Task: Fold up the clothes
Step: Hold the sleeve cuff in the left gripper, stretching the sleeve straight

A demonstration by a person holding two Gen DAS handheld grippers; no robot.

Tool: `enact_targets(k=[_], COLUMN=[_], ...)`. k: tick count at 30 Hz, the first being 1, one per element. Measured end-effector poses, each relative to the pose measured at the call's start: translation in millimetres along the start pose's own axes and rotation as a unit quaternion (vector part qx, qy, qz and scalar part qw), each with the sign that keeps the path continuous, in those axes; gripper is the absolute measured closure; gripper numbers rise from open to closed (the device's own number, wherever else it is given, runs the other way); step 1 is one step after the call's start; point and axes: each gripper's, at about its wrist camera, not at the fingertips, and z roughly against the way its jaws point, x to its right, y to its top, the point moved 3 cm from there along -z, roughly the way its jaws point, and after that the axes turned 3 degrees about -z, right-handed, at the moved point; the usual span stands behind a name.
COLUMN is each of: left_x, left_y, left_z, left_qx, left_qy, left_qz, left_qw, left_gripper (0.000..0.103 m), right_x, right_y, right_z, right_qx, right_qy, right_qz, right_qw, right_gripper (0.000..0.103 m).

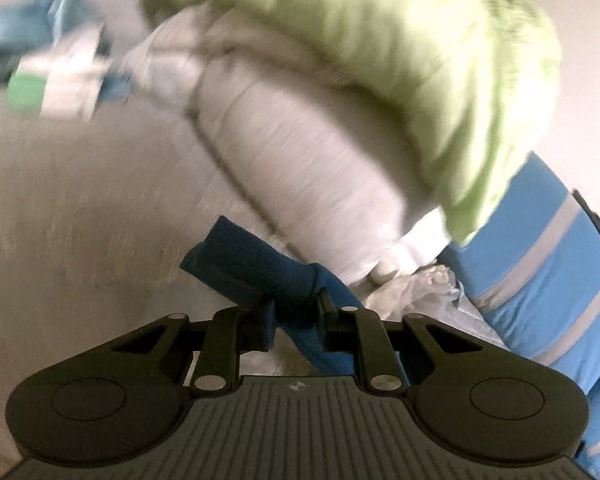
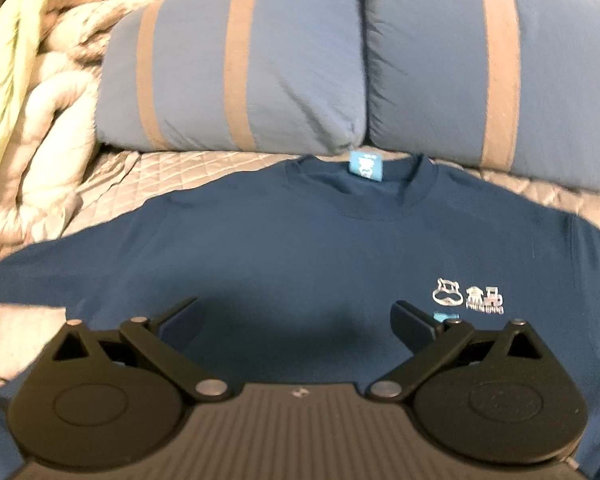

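A dark blue long-sleeved shirt (image 2: 300,248) lies spread flat on the quilted bed, neck toward the pillows, with a small white print on its chest. My right gripper (image 2: 296,320) hovers just above its lower middle, open, with nothing between the fingers. In the left wrist view my left gripper (image 1: 296,312) is shut on the ribbed cuff of the shirt's sleeve (image 1: 256,268), which sticks out forward past the fingers, lifted off the bed. That view is blurred.
Two blue pillows with grey stripes (image 2: 260,68) stand behind the shirt's collar. A rolled white duvet (image 1: 300,152) and a light green blanket (image 1: 400,48) lie piled alongside. A heap of blue and white clothes (image 1: 60,68) lies farther off on the grey bedcover (image 1: 80,200).
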Motion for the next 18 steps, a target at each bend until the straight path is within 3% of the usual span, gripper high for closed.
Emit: enact_targets(k=[7,12,18], left_x=[63.2,114.9,168.0], left_y=[25.2,26.9,19.7], left_z=[23.9,37.2,43.6], left_qx=[0.048,0.068,0.074], left_qy=[-0.006,-0.024,-0.052], left_qz=[-0.084,-0.159,-0.212], left_qw=[0.9953,0.9847,0.9730], left_gripper=[0.084,0.084,0.084], right_x=[-22.3,-28.4,-26.3], right_y=[-6.0,-9.1,-9.4], right_z=[0.6,-2.0,-3.9], right_qx=[0.000,-0.007,-0.014], right_qy=[-0.003,-0.010,-0.016], right_qz=[0.077,0.100,0.095], right_qw=[0.997,0.995,0.995], right_gripper=[0.000,0.000,0.000])
